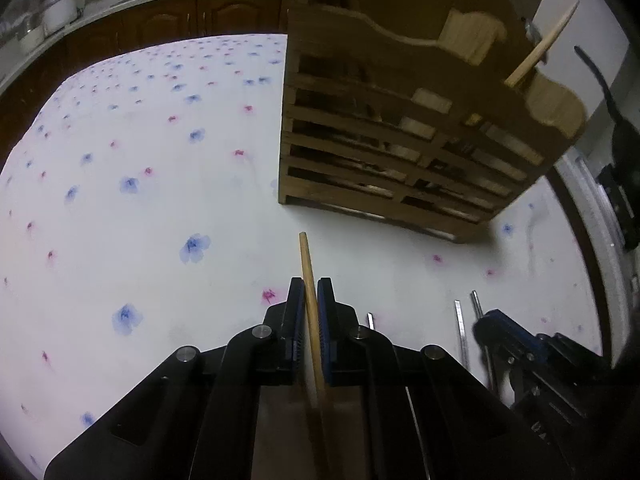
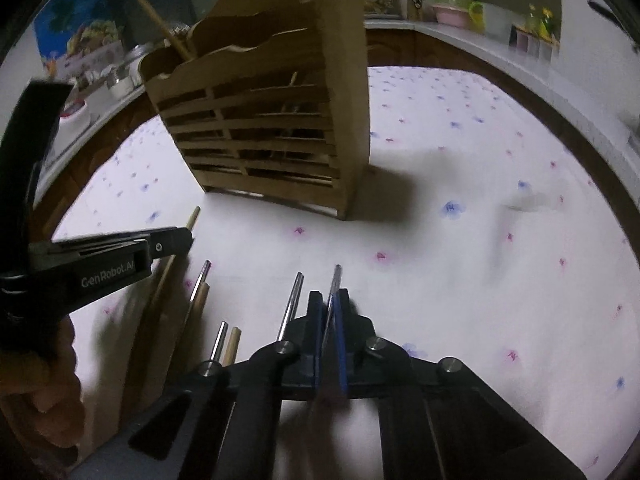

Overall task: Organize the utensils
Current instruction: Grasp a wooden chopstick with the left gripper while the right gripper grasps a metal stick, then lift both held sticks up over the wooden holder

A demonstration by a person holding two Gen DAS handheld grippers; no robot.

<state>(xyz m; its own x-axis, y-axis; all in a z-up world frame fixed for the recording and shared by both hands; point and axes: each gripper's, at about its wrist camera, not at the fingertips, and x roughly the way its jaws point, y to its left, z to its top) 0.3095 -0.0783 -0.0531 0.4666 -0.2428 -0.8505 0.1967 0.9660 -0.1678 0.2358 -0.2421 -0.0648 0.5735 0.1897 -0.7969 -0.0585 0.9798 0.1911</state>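
Observation:
My left gripper is shut on a wooden chopstick whose tip points toward the wooden slatted utensil holder. My right gripper is shut on a metal chopstick, just above the floral tablecloth. The holder stands ahead in the right wrist view, with one wooden chopstick leaning out of it. Several metal and wooden chopsticks lie on the cloth to the left of my right gripper. The left gripper shows at the left of the right wrist view, and the right gripper at the lower right of the left wrist view.
The table is covered by a white cloth with blue and pink flowers. A kitchen counter with pots and containers runs behind the table. Metal chopsticks lie on the cloth near the right gripper.

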